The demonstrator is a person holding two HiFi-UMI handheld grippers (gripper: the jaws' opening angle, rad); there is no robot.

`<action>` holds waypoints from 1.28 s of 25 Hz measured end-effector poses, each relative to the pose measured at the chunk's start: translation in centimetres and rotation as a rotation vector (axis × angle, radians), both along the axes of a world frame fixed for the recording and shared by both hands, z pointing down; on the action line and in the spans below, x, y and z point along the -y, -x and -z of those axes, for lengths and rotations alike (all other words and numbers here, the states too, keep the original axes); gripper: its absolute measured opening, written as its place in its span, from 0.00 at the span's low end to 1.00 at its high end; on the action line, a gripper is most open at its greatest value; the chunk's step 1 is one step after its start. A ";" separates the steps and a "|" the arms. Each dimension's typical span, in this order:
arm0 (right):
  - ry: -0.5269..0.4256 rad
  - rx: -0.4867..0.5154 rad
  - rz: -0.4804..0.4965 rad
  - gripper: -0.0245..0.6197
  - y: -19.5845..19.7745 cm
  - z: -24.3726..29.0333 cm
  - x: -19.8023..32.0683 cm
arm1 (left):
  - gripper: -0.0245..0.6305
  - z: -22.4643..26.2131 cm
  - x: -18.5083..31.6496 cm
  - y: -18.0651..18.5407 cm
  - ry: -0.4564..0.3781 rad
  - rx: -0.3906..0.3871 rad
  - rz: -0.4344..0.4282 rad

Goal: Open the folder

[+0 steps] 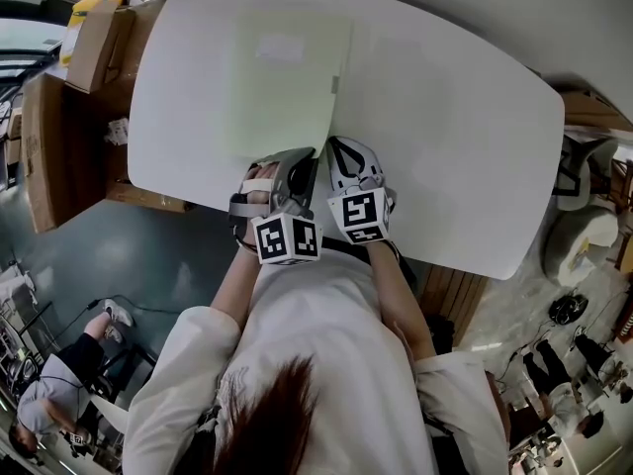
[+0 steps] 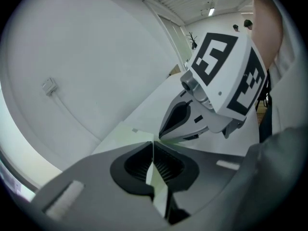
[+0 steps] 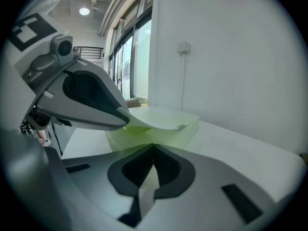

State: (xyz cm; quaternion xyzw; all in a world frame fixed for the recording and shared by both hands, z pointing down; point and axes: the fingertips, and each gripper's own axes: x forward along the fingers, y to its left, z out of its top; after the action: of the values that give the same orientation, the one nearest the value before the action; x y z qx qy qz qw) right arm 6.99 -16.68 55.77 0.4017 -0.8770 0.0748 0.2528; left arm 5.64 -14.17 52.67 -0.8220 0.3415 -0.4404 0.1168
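A pale green folder lies on a white counter, its near edge close to the counter's front edge, in the upper middle of the head view. Both claws meet at the folder's lower right corner.

The left claw is pinched shut on the top cover, with a thin green sheet caught between its ribbed pads. The right claw is likewise closed on a pale sheet, apparently the bottom leaf.

The opening looks to be just under way: the cover is gripped and peeled up at the corner, but not swung over. The next move calls for the left claw to carry the cover up and across toward the frame's left, while the right claw pins the rest down.

From above, the folder reads as flat and closed. Only the right gripper view shows the cover curling up off the stack, at centre left, with a gap beneath. The left gripper view adds the right claw's tip touching the folder's corner, just above its own pads.
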 end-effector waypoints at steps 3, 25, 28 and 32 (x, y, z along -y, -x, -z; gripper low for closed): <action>0.008 0.000 -0.006 0.05 0.0 -0.1 0.0 | 0.05 0.2 0.1 0.1 -0.017 -0.017 -0.004; 0.055 0.004 -0.083 0.05 -0.3 0.2 0.0 | 0.05 9.8 1.6 4.4 -0.102 -0.467 0.209; 0.055 0.011 -0.100 0.05 -0.2 0.2 0.0 | 0.05 12.4 2.2 6.6 -0.150 -0.563 0.271; 0.058 0.009 -0.121 0.05 0.0 0.1 0.0 | 0.05 13.9 2.3 9.4 -0.183 -0.632 0.329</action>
State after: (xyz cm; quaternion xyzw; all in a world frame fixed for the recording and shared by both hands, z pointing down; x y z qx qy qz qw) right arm 6.98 -16.73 55.70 0.4463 -0.8497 0.1171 0.2553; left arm -3.80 -16.45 38.79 -0.8376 0.5266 -0.1451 0.0062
